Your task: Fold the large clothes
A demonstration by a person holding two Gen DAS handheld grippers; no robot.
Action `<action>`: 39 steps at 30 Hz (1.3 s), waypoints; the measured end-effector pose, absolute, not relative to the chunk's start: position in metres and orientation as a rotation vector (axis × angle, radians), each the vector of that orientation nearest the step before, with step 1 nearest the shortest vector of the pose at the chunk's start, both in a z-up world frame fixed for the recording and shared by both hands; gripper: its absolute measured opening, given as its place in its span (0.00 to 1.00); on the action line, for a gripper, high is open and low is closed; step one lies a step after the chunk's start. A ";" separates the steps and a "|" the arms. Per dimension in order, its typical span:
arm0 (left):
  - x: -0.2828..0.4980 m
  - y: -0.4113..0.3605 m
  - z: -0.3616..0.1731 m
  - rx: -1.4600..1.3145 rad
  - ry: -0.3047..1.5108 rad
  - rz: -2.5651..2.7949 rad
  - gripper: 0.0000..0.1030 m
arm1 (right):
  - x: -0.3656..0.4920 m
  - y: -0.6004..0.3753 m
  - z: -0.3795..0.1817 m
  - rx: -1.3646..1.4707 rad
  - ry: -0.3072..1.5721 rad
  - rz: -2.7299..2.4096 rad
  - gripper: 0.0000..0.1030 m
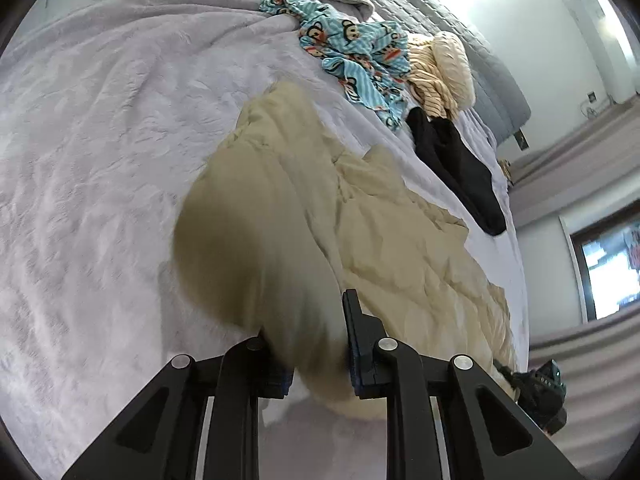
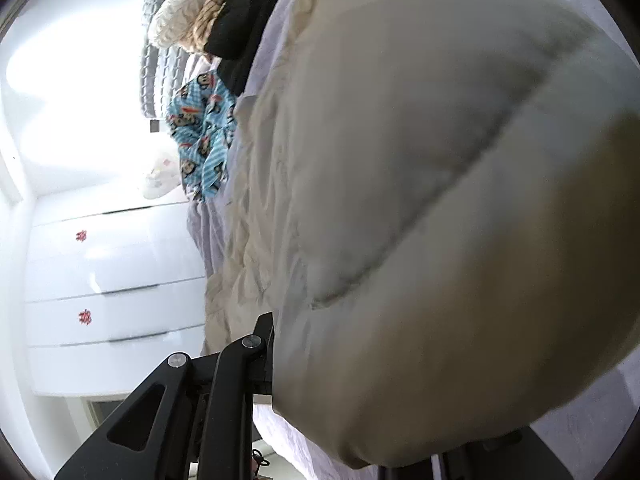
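Nearest in the left wrist view, the left tool [image 1: 310, 344] is clamped on a bunched fold of the cream puffer jacket [image 1: 360, 216], the padded cloth filling the gap between its two black fingers [image 1: 362, 344]. From that grip the jacket runs away across the lavender blanket [image 1: 100, 140] on the bed, crumpled and partly spread. In the right wrist view the right tool [image 2: 320, 364] has one finger [image 2: 260, 344] pressed against a swollen, blurred quilted panel of the same jacket [image 2: 440, 200]; the other finger is hidden behind the fabric, so whether it grips the cloth cannot be told. Farther along the bed, beyond the jacket, lies a black garment [image 1: 456, 168], touching a cream knitted sweater [image 1: 444, 72] behind it. Just beside these is a blue monkey-print garment [image 1: 352, 48]. At the far end rises the grey quilted headboard [image 1: 472, 64]. In the right wrist view, white drawers [image 2: 112, 272] stand on the left.
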State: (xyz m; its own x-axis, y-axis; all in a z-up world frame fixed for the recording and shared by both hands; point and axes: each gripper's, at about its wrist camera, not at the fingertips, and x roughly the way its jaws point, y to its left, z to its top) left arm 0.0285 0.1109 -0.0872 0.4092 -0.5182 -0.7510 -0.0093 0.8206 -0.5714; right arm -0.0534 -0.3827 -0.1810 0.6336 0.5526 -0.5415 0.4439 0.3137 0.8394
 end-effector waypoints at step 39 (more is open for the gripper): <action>-0.081 0.142 -0.110 -0.410 1.225 -0.415 0.14 | -0.157 -0.349 -0.180 1.174 1.100 0.035 0.20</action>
State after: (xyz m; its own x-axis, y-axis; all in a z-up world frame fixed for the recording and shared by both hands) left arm -0.0815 0.1419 -0.1101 0.2840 -0.5142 -0.8093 0.0839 0.8541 -0.5132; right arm -0.1571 -0.3487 -0.1797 0.5146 0.5393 -0.6665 0.4962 0.4466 0.7445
